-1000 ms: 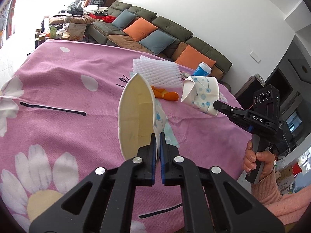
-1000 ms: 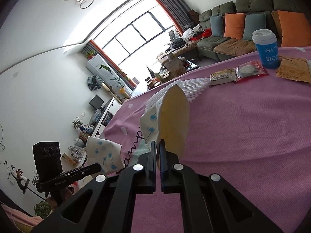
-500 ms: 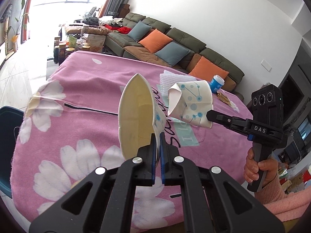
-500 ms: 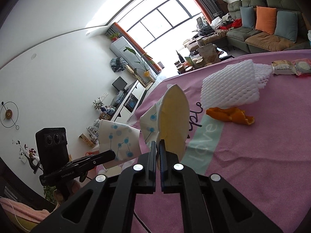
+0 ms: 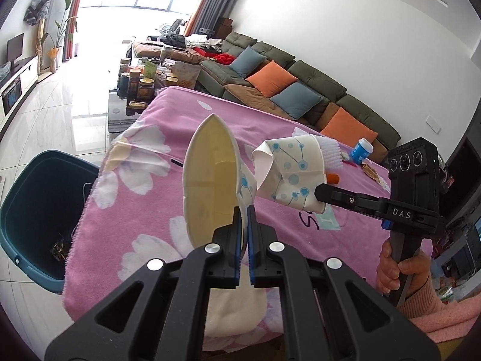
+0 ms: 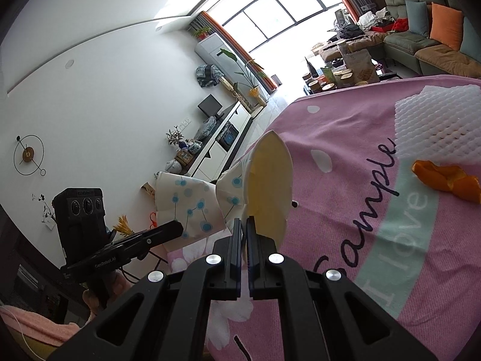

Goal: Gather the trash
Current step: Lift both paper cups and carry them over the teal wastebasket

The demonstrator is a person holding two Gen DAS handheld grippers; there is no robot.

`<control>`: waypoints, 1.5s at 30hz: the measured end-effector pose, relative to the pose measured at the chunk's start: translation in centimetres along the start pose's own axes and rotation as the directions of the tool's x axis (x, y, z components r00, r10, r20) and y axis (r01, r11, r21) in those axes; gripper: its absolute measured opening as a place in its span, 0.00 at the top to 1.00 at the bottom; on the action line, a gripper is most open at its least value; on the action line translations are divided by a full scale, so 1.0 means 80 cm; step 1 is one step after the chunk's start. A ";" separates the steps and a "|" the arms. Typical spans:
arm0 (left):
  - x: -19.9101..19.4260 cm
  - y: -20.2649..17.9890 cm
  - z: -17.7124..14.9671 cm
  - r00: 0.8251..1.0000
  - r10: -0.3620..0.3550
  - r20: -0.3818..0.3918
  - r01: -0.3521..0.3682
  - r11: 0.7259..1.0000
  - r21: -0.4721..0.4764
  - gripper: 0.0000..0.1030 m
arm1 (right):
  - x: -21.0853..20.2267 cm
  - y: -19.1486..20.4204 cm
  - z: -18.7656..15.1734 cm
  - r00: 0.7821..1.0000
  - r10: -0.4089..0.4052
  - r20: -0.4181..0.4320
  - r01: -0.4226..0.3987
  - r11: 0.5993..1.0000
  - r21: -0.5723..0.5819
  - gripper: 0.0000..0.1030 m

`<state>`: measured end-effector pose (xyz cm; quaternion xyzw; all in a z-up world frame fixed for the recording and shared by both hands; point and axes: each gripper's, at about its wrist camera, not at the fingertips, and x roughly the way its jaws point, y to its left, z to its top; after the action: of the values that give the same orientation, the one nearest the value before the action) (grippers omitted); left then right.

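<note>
My left gripper (image 5: 243,210) is shut on the rim of a squashed paper cup (image 5: 210,180) with a cream inside and blue dot print, held above the pink table's near left part. My right gripper (image 6: 243,222) is shut on a second squashed paper cup (image 6: 269,186) of the same print. Each shows in the other's view: the right gripper (image 5: 318,194) with its cup (image 5: 291,177), and the left gripper (image 6: 177,228) with its cup (image 6: 188,201). A dark blue trash bin (image 5: 39,216) stands on the floor left of the table, below the left cup.
On the pink flowered tablecloth (image 5: 144,204) lie a white foam net (image 6: 436,120), an orange peel (image 6: 448,180), a blue-labelled cup (image 5: 362,152) and wrappers at the far end. A sofa (image 5: 285,87) and a cluttered coffee table (image 5: 150,81) stand beyond.
Both grippers have carried their cups leftward toward the table's left edge. The trash bin has come fully into the left wrist view.
</note>
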<state>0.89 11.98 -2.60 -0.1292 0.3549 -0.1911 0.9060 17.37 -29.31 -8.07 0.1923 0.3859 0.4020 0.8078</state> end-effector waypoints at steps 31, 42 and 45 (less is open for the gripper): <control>-0.063 0.077 0.001 0.988 0.137 0.068 -0.130 0.986 -0.106 0.96 | 0.091 0.049 0.022 0.990 0.090 -0.113 -0.097 0.993 -0.062 0.98; -0.077 0.091 0.002 0.981 0.176 0.085 -0.164 0.977 -0.133 0.96 | 0.114 0.068 0.027 0.982 0.110 -0.150 -0.125 0.988 -0.093 0.98; -0.082 0.095 0.002 0.978 0.186 0.092 -0.172 0.975 -0.141 0.96 | 0.121 0.072 0.027 0.980 0.115 -0.160 -0.132 0.987 -0.097 0.98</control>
<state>-1.46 21.70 -1.40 -0.1665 0.3292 -0.0777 0.9262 19.85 -18.10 -7.70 0.1408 0.4123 0.4852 0.7581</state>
